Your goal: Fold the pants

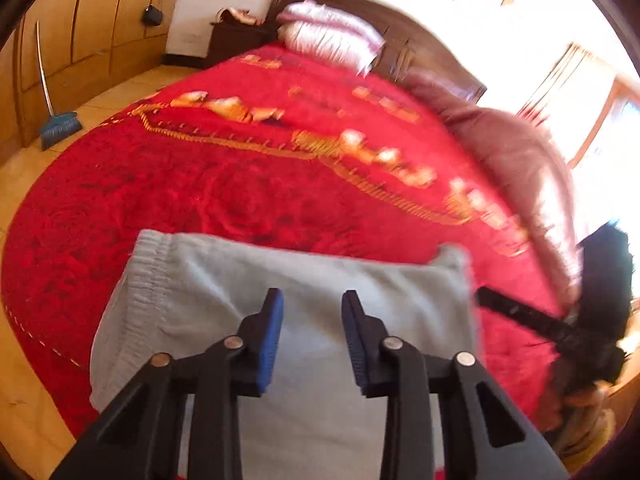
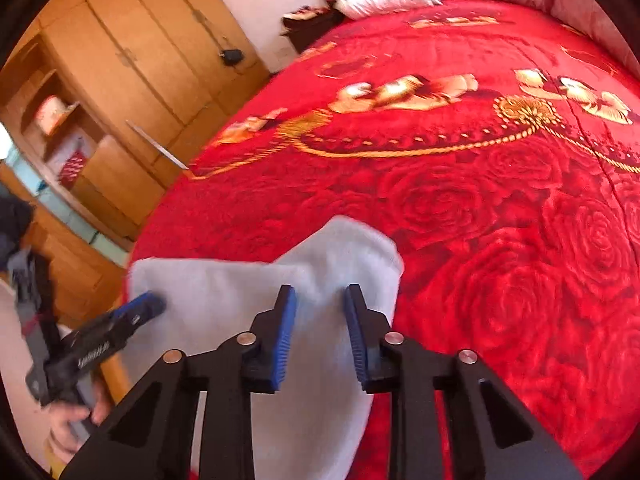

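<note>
A red blanket patterned with roses and gold covers a bed. White pillows lie at the headboard. A blue broom leans against wooden wardrobes.

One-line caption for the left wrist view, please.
Left claw, jaws apart and empty, above folded grey pants on the red blanket.

Bed with red rose blanket, wooden wardrobe at 9 o'clock, bright window at 3 (blown out), tan tile floor.
</note>
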Demonstrator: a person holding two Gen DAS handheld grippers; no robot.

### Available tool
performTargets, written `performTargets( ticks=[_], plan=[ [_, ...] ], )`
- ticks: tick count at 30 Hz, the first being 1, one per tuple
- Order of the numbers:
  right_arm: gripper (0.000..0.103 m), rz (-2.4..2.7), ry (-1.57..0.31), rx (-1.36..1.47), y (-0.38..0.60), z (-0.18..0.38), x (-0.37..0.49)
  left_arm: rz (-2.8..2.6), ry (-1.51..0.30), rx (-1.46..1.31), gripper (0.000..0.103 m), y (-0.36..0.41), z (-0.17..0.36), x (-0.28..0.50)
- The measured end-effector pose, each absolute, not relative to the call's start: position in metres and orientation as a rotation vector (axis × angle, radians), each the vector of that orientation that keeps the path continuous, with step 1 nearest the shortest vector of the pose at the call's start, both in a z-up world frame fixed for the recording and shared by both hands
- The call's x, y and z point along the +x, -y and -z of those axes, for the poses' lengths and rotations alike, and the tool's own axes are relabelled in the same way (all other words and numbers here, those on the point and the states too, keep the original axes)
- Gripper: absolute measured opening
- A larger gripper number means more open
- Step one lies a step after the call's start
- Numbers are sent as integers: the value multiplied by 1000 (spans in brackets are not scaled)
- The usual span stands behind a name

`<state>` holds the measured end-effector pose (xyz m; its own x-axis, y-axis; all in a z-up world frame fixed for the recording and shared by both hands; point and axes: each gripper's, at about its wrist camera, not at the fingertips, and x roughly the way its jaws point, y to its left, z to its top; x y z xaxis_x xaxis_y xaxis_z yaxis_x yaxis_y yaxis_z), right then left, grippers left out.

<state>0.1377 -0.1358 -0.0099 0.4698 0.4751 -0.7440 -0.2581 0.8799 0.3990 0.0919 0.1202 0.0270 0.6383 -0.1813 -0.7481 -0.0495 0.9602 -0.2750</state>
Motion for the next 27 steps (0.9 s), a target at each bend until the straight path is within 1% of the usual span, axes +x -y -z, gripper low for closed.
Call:
performTargets(
  ticks=[1, 2, 3, 4, 5, 6, 8, 10, 13, 14, 15, 16, 18, 20, 22, 25, 27],
  plan=[
    [22, -423, -994, 232, 135, 16, 145, 37, -894, -255, 28, -120, -22, 95],
    [16, -399, -1001, 225, 136, 23, 153, -27, -919, -219, 26, -125, -13, 95],
    [15, -400, -996, 237, 136, 27, 159, -61, -934, -211, 21, -132, -6, 92],
    [10, -396, -980, 243, 137, 28, 164, -74, -947, -221, 11, -141, 1, 89],
    [7, -385, -975, 230, 136, 29, 167, -71, -950, -241, 7, -150, 7, 85],
    [7, -374, -973, 211, 134, 28, 170, -60, -945, -261, 4, -158, 10, 82],
    [7, -365, -975, 202, 132, 26, 173, -36, -943, -297, 3, -168, 12, 80],
    [7, -362, -970, 195, 134, 22, 171, -41, -950, -259, 3, -165, 10, 82],
    [11, -353, -934, 165, 138, 8, 154, -57, -956, -204, 3, -156, 4, 81],
    [13, -354, -923, 158, 139, 2, 147, -53, -953, -217, 6, -155, 1, 79],
    [14, -361, -913, 158, 140, -2, 140, -41, -942, -239, 17, -156, -4, 72],
    [16, -371, -904, 162, 141, -7, 132, -25, -925, -259, 36, -156, -9, 66],
    [20, -401, -898, 181, 142, -14, 115, -19, -892, -268, 52, -155, -17, 57],
    [29, -413, -916, 196, 141, -14, 102, -9, -878, -253, 53, -154, -18, 54],
    [33, -420, -946, 193, 137, -7, 95, -13, -889, -233, 56, -153, -13, 55],
    [34, -401, -1016, 143, 128, 21, 92, -9, -905, -245, 55, -157, -1, 57],
    [34, -407, -1000, 144, 129, 31, 92, -8, -893, -233, 56, -157, 1, 56]
  ],
)
